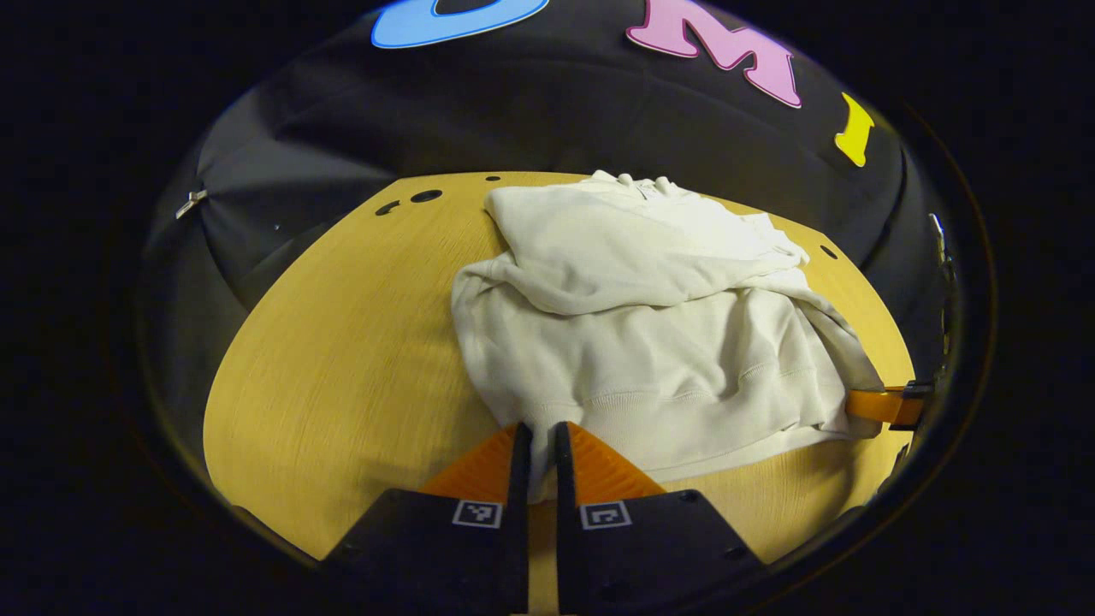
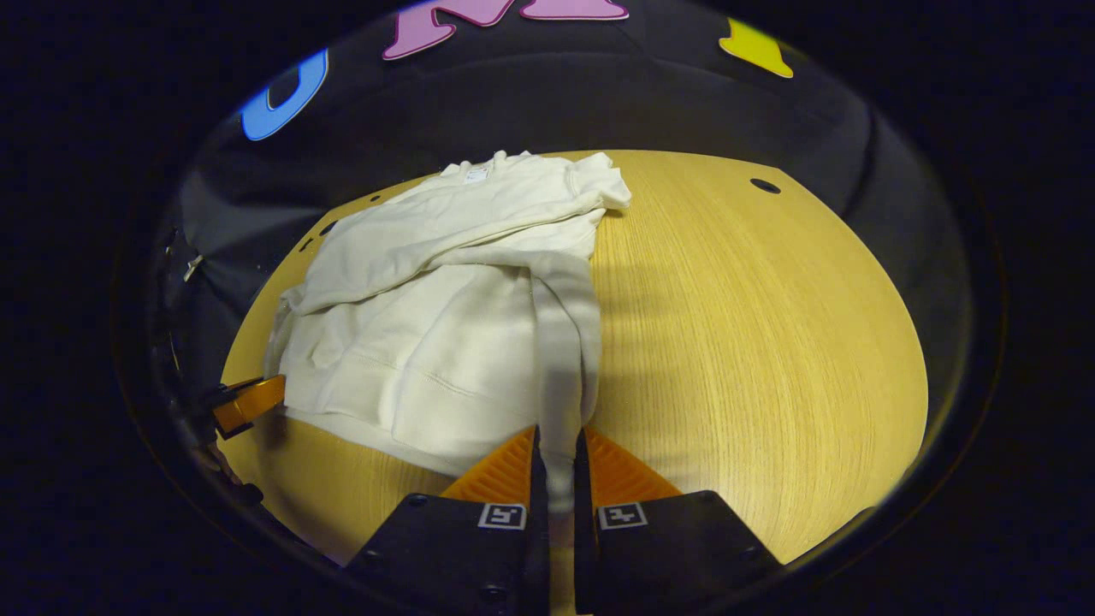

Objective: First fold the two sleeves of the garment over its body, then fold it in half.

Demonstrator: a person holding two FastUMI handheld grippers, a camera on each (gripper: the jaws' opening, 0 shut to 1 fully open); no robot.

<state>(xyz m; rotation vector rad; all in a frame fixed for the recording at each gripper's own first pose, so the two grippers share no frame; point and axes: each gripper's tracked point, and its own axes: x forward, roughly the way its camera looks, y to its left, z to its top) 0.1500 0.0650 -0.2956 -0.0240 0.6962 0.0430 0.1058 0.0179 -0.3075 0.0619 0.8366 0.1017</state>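
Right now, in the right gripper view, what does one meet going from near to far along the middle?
The right hand-held gripper shut on the hem, the sweatshirt with sleeves folded over, the bare table, the black cloth wall.

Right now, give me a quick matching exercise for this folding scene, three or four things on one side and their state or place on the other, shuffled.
Things:
1. left gripper
2. right gripper
3. sleeves
4. table

States:
A. folded over the garment's body
B. wooden, bare beside the garment
C. shut on the hem's left corner
D. shut on the hem's right corner

Pairs: 1-C, 2-D, 3-A, 4-B
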